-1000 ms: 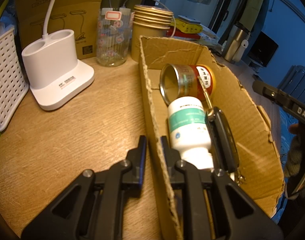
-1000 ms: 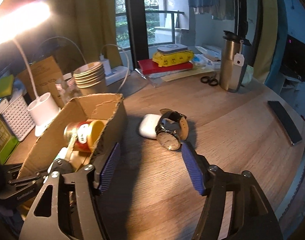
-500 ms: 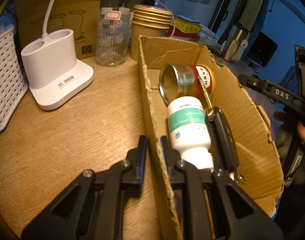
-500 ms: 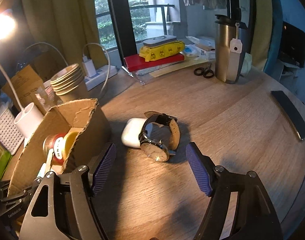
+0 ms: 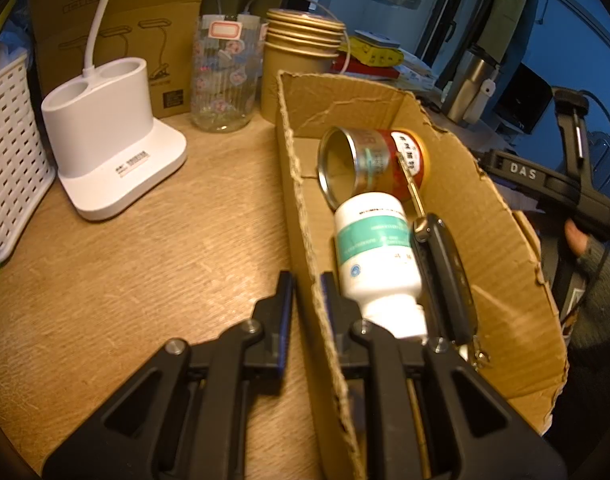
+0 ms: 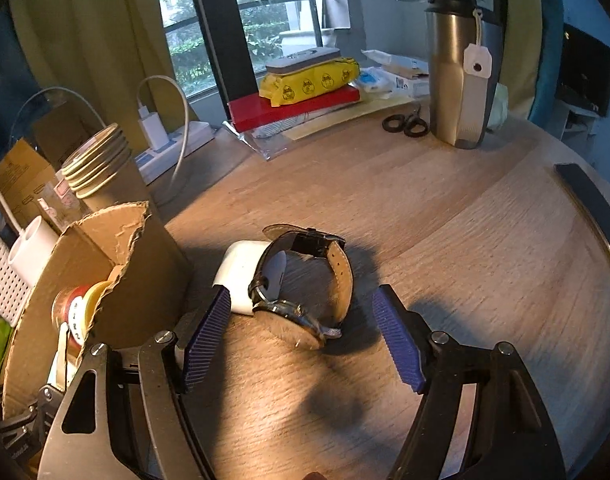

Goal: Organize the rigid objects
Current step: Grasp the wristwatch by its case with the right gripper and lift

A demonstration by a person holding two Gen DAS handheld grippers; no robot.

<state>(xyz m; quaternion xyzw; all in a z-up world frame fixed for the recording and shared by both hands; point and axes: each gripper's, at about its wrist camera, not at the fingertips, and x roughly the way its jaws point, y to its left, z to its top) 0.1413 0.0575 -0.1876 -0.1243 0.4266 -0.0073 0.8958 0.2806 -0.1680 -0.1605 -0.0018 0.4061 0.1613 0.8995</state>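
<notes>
Faintly, "DAS" marks the right tool [image 5: 523, 172].

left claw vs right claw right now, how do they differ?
The left claw is shut on the cardboard box side wall; the right claw stands open, holding nothing. Left sits at the box; right is over the table, the wristwatch just ahead between its pads. Both point downward.
</notes>
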